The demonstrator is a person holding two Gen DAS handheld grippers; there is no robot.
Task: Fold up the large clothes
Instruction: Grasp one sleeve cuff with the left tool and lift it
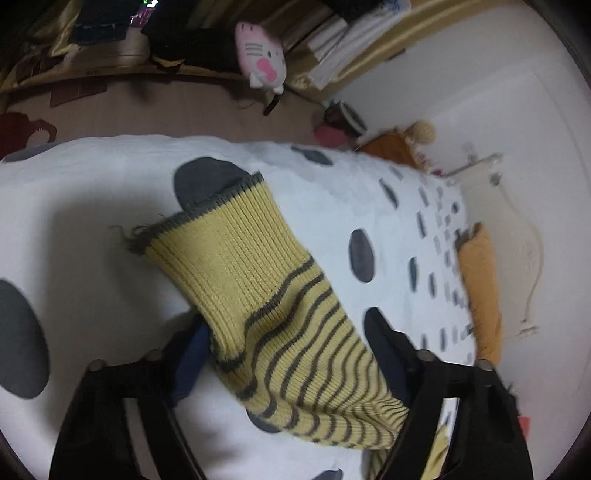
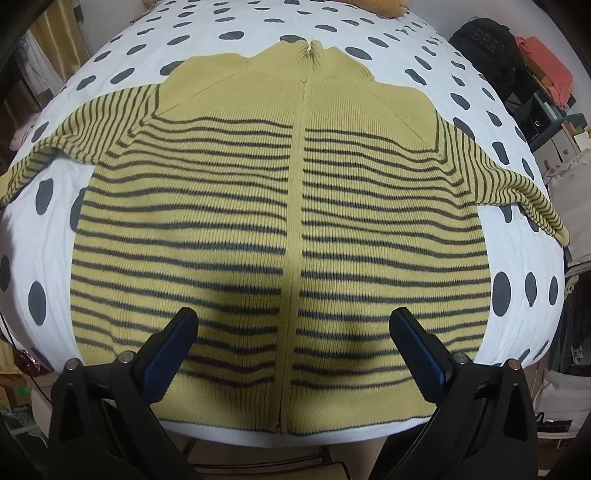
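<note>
Yellow dark-striped knit cardigan (image 2: 295,221) — front up, flat on the bedspread, sleeves spread sideways

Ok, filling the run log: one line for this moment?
stage: sleeve fold | left claw: around sleeve, grip unclear | right claw: open above cardigan | cardigan: flat on dotted bedspread

Left gripper (image 1: 291,354): black angular frame, dark blue pads on the fingers (image 1: 190,363), round silver screws at the finger bases.
Right gripper (image 2: 293,347): black frame, ribbed blue pads (image 2: 166,360), silver screws at 8 and 4 o'clock.
</note>
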